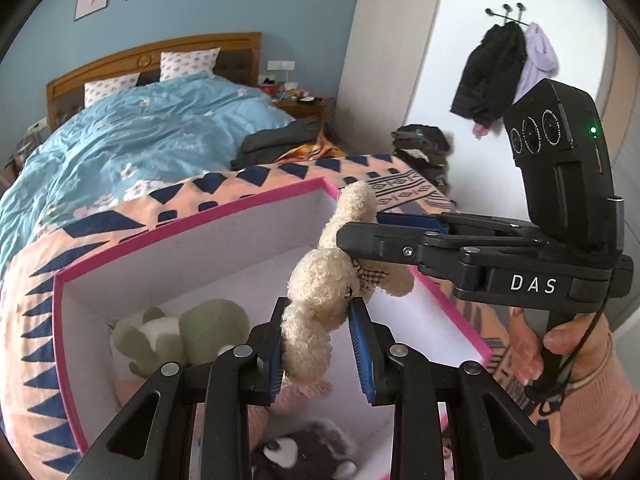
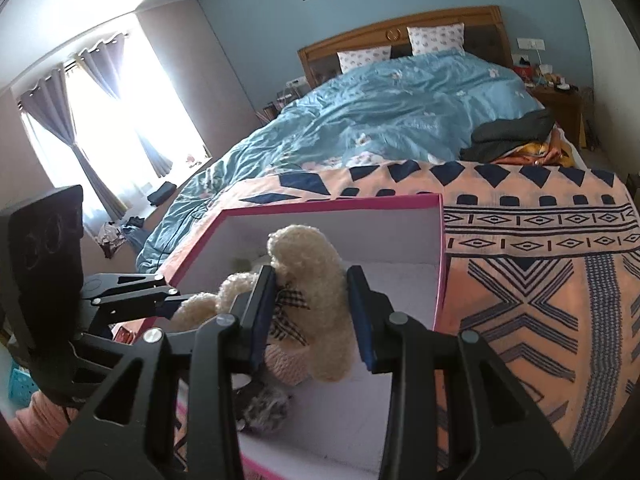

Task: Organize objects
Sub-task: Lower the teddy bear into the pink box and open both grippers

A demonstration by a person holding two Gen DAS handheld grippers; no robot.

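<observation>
A cream curly plush toy with a checked bow hangs over a pink-rimmed white box on the bed. My left gripper is shut on its lower end. My right gripper is shut on its upper body; it shows in the left wrist view coming in from the right. The toy fills the right wrist view above the box. A green and white plush and a grey plush lie inside the box.
The box sits on a peach and navy patterned blanket. A blue duvet covers the far bed. Dark folded clothes lie at the bed's right side. Coats hang on the wall.
</observation>
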